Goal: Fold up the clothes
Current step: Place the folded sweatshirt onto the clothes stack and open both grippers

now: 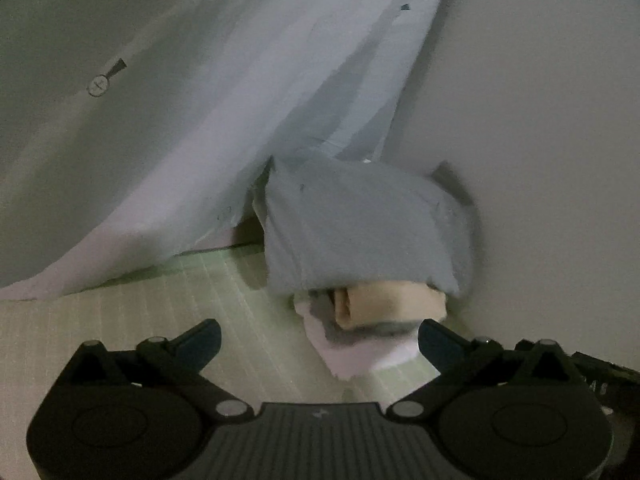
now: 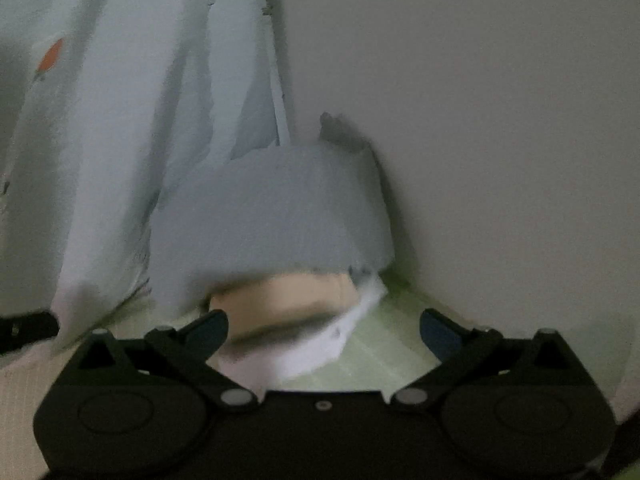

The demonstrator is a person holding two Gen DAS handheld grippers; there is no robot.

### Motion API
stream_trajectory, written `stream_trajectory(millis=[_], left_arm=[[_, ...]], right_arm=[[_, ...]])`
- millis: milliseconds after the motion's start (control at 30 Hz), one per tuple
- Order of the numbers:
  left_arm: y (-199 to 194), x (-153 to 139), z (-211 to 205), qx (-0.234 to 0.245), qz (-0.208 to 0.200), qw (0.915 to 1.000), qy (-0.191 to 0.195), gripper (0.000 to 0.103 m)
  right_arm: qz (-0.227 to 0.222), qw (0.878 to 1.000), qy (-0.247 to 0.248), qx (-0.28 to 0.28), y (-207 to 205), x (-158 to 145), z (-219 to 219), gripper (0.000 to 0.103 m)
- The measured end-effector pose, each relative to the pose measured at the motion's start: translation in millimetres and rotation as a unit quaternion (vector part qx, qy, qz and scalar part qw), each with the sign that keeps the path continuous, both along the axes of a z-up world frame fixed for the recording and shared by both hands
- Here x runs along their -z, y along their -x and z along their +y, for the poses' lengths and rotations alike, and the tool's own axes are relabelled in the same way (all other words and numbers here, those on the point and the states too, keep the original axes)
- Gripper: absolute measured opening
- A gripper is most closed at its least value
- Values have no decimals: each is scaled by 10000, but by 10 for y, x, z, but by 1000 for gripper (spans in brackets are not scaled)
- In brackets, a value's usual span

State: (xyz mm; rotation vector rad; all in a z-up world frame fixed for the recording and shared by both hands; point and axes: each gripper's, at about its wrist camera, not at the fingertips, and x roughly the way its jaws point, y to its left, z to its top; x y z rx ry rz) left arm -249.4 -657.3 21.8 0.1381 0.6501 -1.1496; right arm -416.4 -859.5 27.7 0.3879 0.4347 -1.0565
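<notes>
A stack of folded clothes sits against the wall: a grey-blue garment [image 1: 360, 224] on top, a beige folded piece [image 1: 392, 304] under it, and a white piece [image 1: 360, 356] at the bottom. The same grey-blue garment [image 2: 272, 216], beige piece [image 2: 280, 300] and white piece [image 2: 320, 344] show blurred in the right wrist view. My left gripper [image 1: 320, 340] is open just in front of the stack, nothing between its fingers. My right gripper [image 2: 324, 332] is open too, its left finger close to the beige piece.
A pale blue printed sheet [image 1: 200, 120] hangs down on the left, reaching the light green mat [image 1: 160, 320]. A plain wall [image 1: 540, 140] stands right behind the stack. The sheet [image 2: 120, 120] and wall [image 2: 500, 120] also fill the right wrist view.
</notes>
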Motion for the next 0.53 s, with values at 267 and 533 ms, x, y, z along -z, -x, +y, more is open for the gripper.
stream_trajectory(millis=[267,533], left_arm=[[357,133,334,42,-4,9999,-152,103],[669,266,550,77,-135,9993,-330,103]], right_arm=[[-44,9997,-172,-146,505,55,757,103],[4,9998,-141,-162,869,138,1025,103]])
